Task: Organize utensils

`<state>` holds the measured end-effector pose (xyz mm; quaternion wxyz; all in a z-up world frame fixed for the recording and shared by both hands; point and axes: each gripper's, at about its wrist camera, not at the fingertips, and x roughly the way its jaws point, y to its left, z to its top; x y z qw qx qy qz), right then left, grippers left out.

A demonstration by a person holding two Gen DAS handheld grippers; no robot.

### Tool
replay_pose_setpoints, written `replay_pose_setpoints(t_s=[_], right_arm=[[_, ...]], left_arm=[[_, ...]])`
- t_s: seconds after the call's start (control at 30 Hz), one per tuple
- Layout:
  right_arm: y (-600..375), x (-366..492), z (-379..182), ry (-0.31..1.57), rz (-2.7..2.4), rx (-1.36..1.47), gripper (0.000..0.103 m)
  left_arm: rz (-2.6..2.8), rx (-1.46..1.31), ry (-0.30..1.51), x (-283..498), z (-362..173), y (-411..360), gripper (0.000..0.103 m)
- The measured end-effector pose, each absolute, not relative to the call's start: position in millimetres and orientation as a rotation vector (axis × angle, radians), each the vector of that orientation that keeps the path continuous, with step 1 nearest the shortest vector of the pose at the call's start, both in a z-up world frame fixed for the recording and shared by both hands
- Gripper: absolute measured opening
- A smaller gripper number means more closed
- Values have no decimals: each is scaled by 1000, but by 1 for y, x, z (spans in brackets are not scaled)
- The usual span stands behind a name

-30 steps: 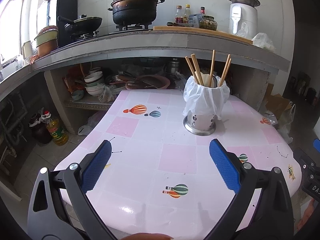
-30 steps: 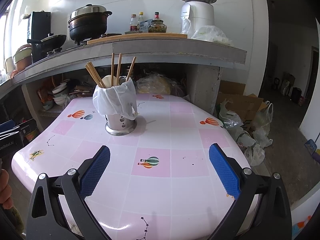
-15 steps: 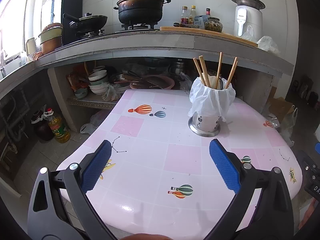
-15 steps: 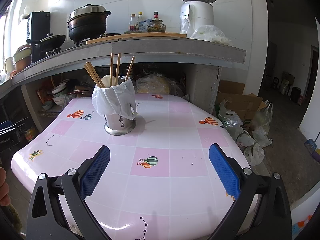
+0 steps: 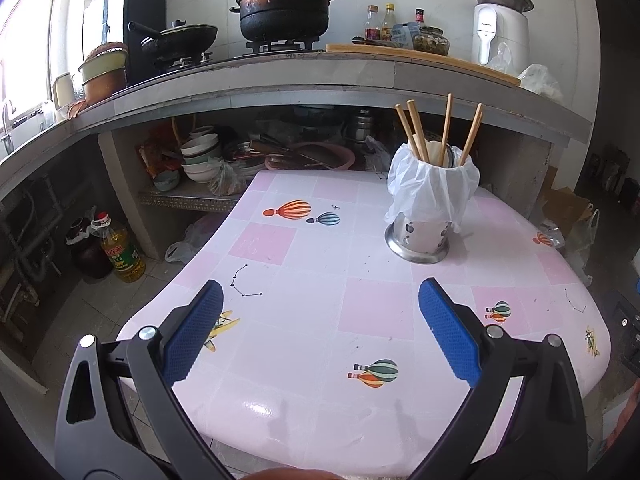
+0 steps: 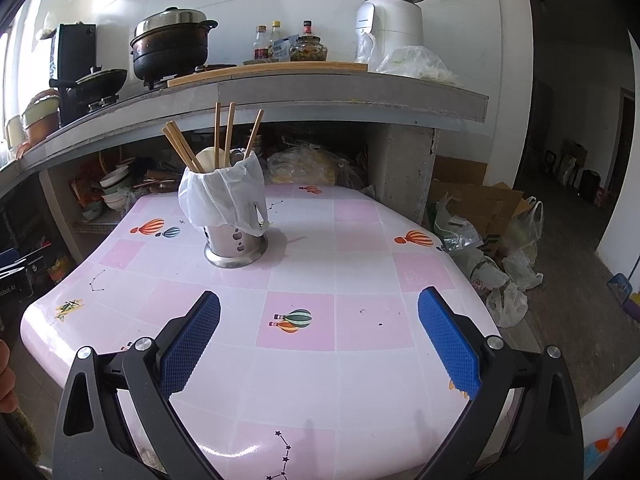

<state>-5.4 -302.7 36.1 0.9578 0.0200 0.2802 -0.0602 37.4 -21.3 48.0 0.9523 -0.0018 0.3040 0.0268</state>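
Left claw (image 5: pixel 320 332) spread apart, empty; right claw (image 6: pixel 319 336) same; chopsticks (image 6: pixel 222 138) upright in bag-lined steel holder (image 6: pixel 234 242) on table (image 6: pixel 360 256)

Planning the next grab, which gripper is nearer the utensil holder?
Right, slightly. The right gripper faces the utensil holder ahead to its left; the left gripper has it farther ahead to its right. Both are open.

On the desk (image 5: pixel 360 312) the utensil holder (image 5: pixel 420 236) stands toward the far edge, chopsticks (image 5: pixel 446 128) in it. Behind the desk runs a counter (image 5: pixel 280 76) carrying a pot (image 5: pixel 286 12).
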Motion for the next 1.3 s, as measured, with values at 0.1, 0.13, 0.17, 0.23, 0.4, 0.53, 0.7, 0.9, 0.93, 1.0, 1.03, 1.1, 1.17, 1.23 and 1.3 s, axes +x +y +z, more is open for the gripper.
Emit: replay_pose_setpoints(t_s=[0.1,0.13,0.17,0.23,0.4,0.53,0.7,0.9,0.93,1.0,1.03,1.1,1.17,1.23,1.3], right_arm=[[-304,-5,36,573,-123,41,96],[-305,-5,35,574,-125,42,96],[-306,-5,35,575,-126,44,96],[-307,-5,35,575,-127,49,96],[-307,-6,36,574,-125,49,96],[-308,-5,36,576,-124,50,96],[-306,-5,36,576,-122,46,96],[-305,-5,36,577,-120,45,96],[-305,-5,36,577,-120,44,96],[-304,-5,36,578,-118,42,96],[-303,-5,36,579,-116,42,96],[-302,-4,37,578,-114,39,96],[-302,-3,37,578,-112,38,96],[-301,-3,37,578,-113,38,96],[-301,-3,37,578,-111,39,96]], left_arm=[[60,-8,621,38,46,-18,95],[60,-6,623,38,46,-18,95],[61,-3,624,38,46,-18,95],[64,2,624,37,44,-17,95],[68,1,633,37,41,-15,95],[68,1,631,37,41,-15,95],[67,1,630,36,42,-15,95],[64,1,632,36,44,-16,95],[64,2,632,36,43,-16,95],[65,0,631,36,43,-16,95],[66,1,632,36,43,-16,95],[65,1,633,36,43,-16,95],[64,1,633,36,43,-16,95],[64,1,633,36,43,-16,95],[64,1,633,36,43,-16,95]])
